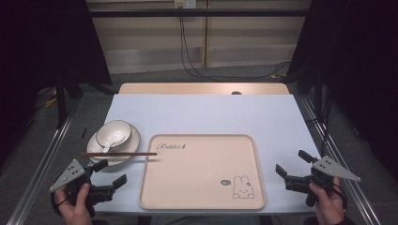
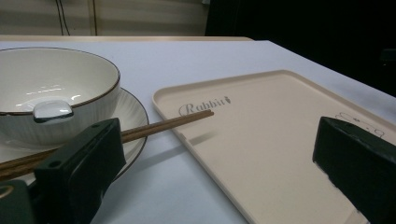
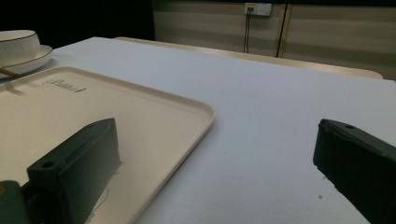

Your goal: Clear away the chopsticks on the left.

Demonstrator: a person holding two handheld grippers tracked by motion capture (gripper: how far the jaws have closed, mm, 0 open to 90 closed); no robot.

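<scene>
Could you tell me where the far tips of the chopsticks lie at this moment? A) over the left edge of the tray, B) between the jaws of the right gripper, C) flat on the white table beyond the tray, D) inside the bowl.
A: the chopsticks rest across the plate and their tips reach over the left rim of the tray, near its printed word.

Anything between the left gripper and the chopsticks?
Nothing visible. The left gripper stands open just short of the chopsticks, which lie across the plate, tips over the tray edge, with only bare table between.
</scene>
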